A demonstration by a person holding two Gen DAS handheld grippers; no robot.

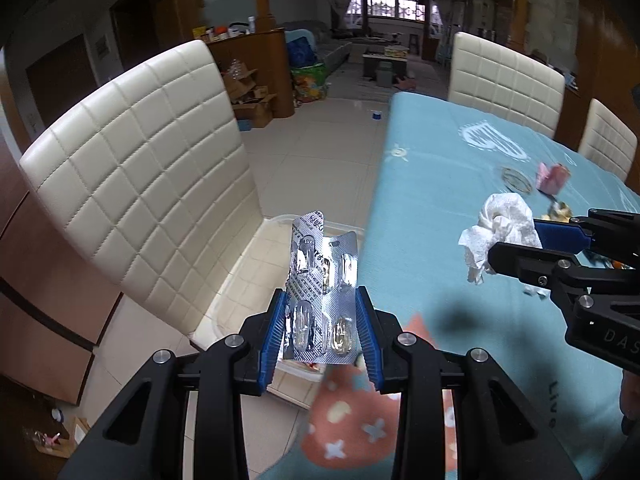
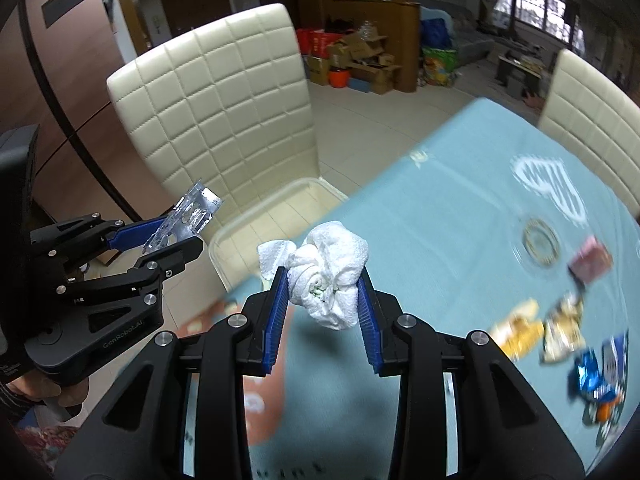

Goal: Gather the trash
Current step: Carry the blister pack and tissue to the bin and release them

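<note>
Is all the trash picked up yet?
Not yet. The left gripper holds a silver pill blister pack, and the right gripper a crumpled white tissue, near the clear plastic bin. Colourful wrappers and a pink packet remain on the blue tablecloth.

Blur on the table, bin mostly hidden

The wrappers (image 2: 560,336) on the blue tablecloth (image 2: 460,208) smear in the right wrist view, their print unreadable; the pink packet (image 1: 552,176) is just as soft in the left wrist view. The clear bin (image 2: 256,220) on the chair seat shows only part of its rim, the rest hidden behind the blister pack (image 1: 320,280) and table edge. The blister's print is too small to read. A hand (image 2: 44,394) is cut off at the frame's edge.
</note>
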